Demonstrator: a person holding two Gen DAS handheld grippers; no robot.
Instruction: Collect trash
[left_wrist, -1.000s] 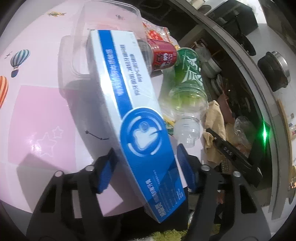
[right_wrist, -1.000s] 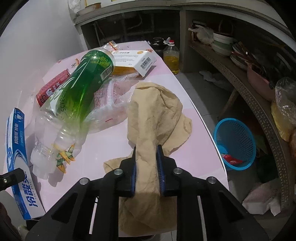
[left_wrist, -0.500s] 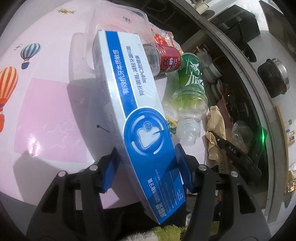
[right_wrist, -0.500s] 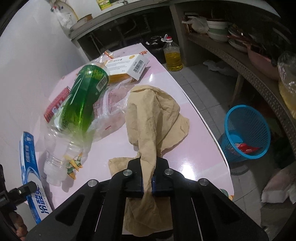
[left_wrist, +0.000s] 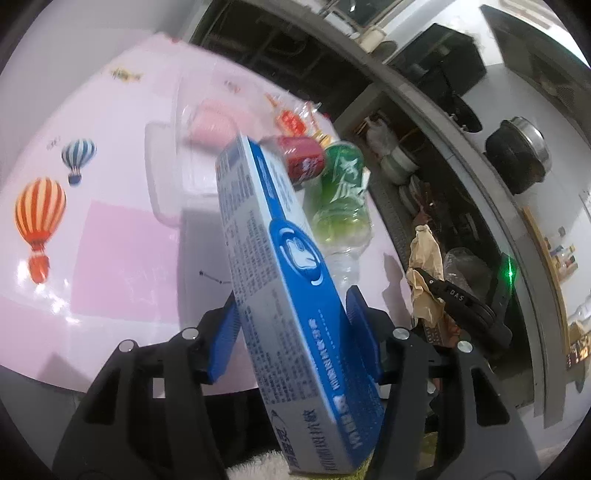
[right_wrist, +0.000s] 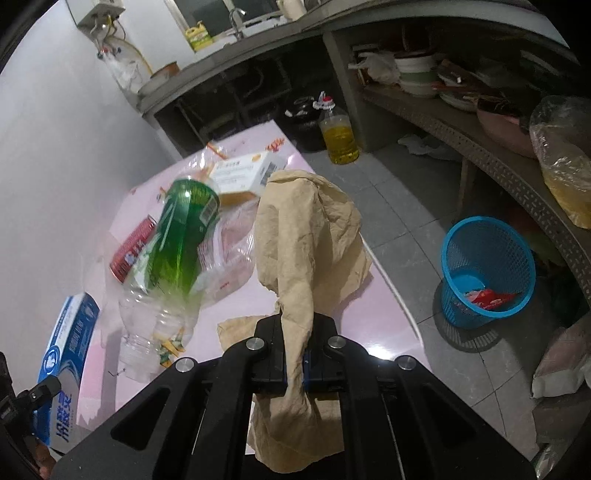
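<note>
My left gripper (left_wrist: 293, 332) is shut on a long blue and white toothpaste box (left_wrist: 280, 280), lifted and tilted above the pink table (left_wrist: 122, 258). The box also shows in the right wrist view (right_wrist: 68, 354). My right gripper (right_wrist: 295, 354) is shut on a crumpled tan paper (right_wrist: 306, 240), raised off the table; it also shows in the left wrist view (left_wrist: 424, 258). A green plastic bottle (right_wrist: 177, 251), a red can (right_wrist: 133, 249), a clear plastic wrapper (right_wrist: 232, 258) and a white and orange carton (right_wrist: 243, 173) lie on the table.
A blue mesh basket (right_wrist: 487, 269) with a red wrapper inside stands on the tiled floor right of the table. A clear plastic container (left_wrist: 184, 147) sits on the table. An oil bottle (right_wrist: 338, 133) stands on the floor. Shelves with dishes (right_wrist: 413, 74) run along the right.
Both grippers have risen. The toothpaste box has lifted and tilted more onto its edge. The tan paper has come up off the table, hanging from the right gripper.
</note>
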